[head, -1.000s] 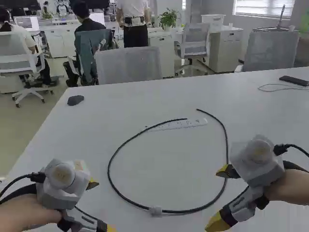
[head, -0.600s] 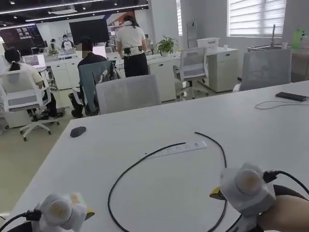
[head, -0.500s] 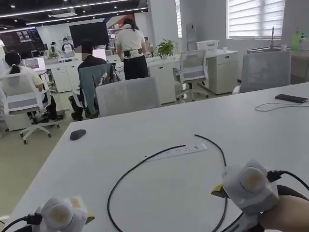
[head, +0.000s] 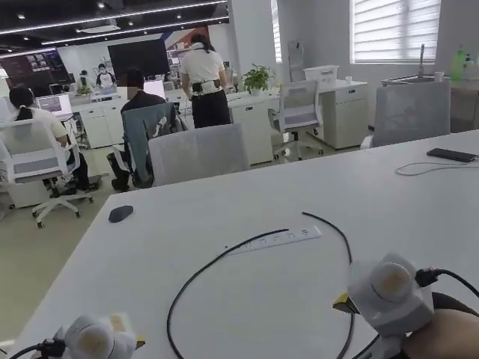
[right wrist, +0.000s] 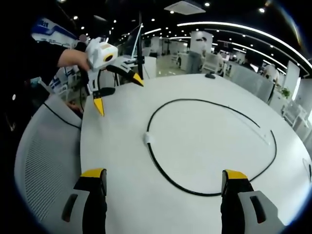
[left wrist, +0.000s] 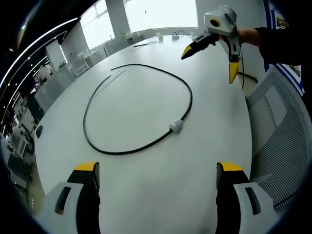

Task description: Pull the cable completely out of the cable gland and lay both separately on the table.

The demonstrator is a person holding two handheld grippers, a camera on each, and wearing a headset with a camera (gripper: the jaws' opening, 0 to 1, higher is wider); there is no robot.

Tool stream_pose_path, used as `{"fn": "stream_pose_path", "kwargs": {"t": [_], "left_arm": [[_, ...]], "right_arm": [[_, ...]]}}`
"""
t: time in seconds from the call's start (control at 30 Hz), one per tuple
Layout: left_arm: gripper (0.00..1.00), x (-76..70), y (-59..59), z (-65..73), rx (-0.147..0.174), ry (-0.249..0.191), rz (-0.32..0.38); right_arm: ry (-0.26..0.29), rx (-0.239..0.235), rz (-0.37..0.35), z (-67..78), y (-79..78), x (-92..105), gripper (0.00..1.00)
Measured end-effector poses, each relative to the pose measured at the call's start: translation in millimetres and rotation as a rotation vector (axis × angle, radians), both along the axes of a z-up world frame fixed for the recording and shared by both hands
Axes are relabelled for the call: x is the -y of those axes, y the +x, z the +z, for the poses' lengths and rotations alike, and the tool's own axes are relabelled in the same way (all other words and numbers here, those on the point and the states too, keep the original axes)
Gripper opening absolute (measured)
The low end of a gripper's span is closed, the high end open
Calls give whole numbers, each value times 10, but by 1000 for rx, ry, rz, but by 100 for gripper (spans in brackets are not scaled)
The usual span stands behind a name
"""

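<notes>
A long black cable (left wrist: 189, 100) is lying in a wide loop on the white surface (left wrist: 214, 126). It is still running through the small white cable gland (left wrist: 175, 127) on the loop's near side. The left gripper (left wrist: 158, 168) and right gripper (right wrist: 164, 174) are hovering over the surface, clear of the cable. Both are holding their yellow-tipped fingers (left wrist: 87, 175) spread wide and gripping nothing.

Cable (left wrist: 127, 151) is lying in a loop on the table (head: 247, 187), at centre of the left gripper view, with the cable gland (left wrist: 176, 126) sitting on the loop's lower right arc. In the head view, the power strip (head: 275, 239) is lying along the loop's upper arc at mid-frame. Mouse (head: 120, 214) is resting at the table's left edge, and phone (head: 451, 155) at far right.
</notes>
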State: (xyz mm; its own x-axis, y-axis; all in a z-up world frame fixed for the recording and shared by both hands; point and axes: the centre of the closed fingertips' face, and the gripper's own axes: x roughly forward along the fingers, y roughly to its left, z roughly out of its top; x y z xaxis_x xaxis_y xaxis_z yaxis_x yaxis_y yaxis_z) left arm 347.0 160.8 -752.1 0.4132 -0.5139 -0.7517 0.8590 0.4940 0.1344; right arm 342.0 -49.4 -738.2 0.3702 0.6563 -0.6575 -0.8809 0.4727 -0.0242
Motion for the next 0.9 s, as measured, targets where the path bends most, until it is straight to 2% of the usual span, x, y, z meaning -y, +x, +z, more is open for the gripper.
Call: {"fn": "stream_pose_path", "kwargs": {"t": [0.03, 0.1, 0.17, 0.23, 0.33, 0.53, 0.77, 0.83, 0.9], "left_arm": [[99, 23, 27, 18, -9, -39, 33], [99, 40, 49, 25, -6, -59, 31], [99, 45, 37, 7, -1, -46, 21], [99, 37, 36, -26, -4, -33, 16], [99, 66, 36, -37, 2, -39, -4], [99, 58, 54, -130, -27, -37, -5], [99, -15, 108, -151, -20, -22, -15], [99, -27, 143, -153, -12, -22, -16], [99, -30, 161, -161, -22, -33, -7]], "right_arm": [[-12, 7, 6, -9, 2, 2, 99], [-12, 0, 8, -15, 2, -5, 99], [-11, -17, 10, -31, -14, -27, 99], [-13, -31, 11, -48, -25, -38, 95], [-17, -41, 15, -83, -20, -61, 91], [-28, -53, 24, -136, 26, -96, 91], [-24, -42, 20, -171, 144, -106, 94], [-25, -8, 21, -165, 208, -116, 99], [-23, -4, 23, -161, 234, -133, 99]]}}
